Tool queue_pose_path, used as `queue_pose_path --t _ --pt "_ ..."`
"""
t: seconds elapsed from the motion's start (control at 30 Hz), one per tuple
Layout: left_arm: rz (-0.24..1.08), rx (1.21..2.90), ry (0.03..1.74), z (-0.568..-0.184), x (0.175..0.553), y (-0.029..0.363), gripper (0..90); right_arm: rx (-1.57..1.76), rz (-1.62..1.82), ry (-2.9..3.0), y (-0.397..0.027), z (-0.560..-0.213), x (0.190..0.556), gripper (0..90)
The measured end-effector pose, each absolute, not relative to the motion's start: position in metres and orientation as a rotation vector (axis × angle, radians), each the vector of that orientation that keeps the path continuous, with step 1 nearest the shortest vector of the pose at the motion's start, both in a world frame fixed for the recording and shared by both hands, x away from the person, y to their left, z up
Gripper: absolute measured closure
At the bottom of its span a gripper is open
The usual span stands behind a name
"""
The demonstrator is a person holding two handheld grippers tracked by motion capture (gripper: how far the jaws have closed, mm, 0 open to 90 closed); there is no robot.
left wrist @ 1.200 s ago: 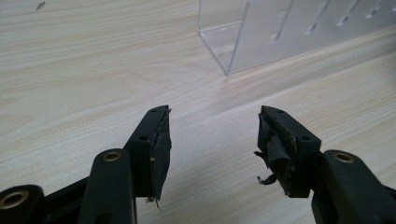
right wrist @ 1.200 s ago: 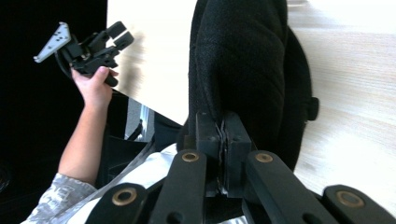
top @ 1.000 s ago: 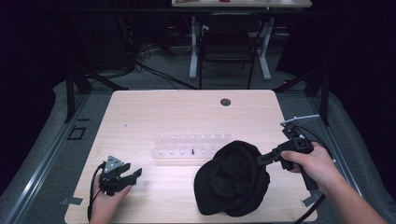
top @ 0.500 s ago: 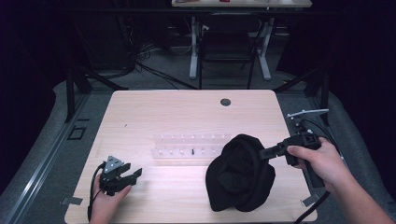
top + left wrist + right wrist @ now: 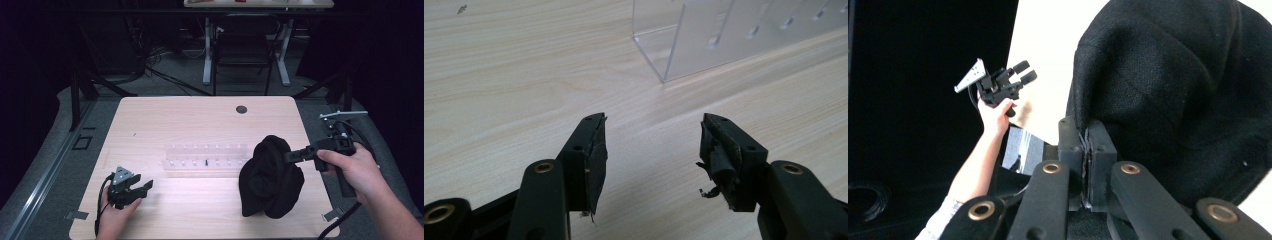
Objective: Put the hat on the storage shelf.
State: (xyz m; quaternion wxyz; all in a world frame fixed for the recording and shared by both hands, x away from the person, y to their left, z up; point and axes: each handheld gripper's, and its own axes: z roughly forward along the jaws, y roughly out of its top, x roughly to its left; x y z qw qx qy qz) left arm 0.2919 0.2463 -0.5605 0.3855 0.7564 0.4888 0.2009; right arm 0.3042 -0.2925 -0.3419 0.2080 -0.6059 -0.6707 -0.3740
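A black knitted hat [image 5: 270,177] hangs bunched over the right side of the wooden table [image 5: 175,120], its lower part near the tabletop. My right gripper [image 5: 289,156] is shut on the hat's upper edge; in the right gripper view the jaws [image 5: 1087,135] are pressed together on the black fabric [image 5: 1173,85]. My left gripper [image 5: 145,186] rests low at the table's front left, open with nothing between its fingers [image 5: 591,150]. It points toward a clear plastic rack [image 5: 704,40], which lies mid-table [image 5: 205,156], just left of the hat.
A dark round hole [image 5: 241,109] sits near the table's far edge. Beyond the table stand a black chair [image 5: 242,50] and white desk legs on a dark floor. In the right gripper view the other hand holds the left gripper [image 5: 1020,72] farther off.
The right gripper has risen and drawn right with the hat's edge in it. The hat went from lying flat on the table to hanging bunched. The left gripper stayed put.
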Motion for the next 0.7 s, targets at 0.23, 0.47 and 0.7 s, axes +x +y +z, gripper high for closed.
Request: queue_pose_path --t 0.23,0.47,0.7 --pt "0.512 1.929 1.243 -0.561 0.292 0.246 44.3 -1.691 -1.093 -1.853 -0.299 -0.331 0.305 88.4" --pt "0.511 1.925 1.248 -0.561 0.292 0.246 44.3 -1.7 -1.119 -1.834 -0.301 -0.323 0.307 88.4" --pt "0.514 1.922 1.25 -0.561 0.292 0.247 44.3 -1.686 -1.146 -1.819 -0.298 -0.314 0.309 88.4"
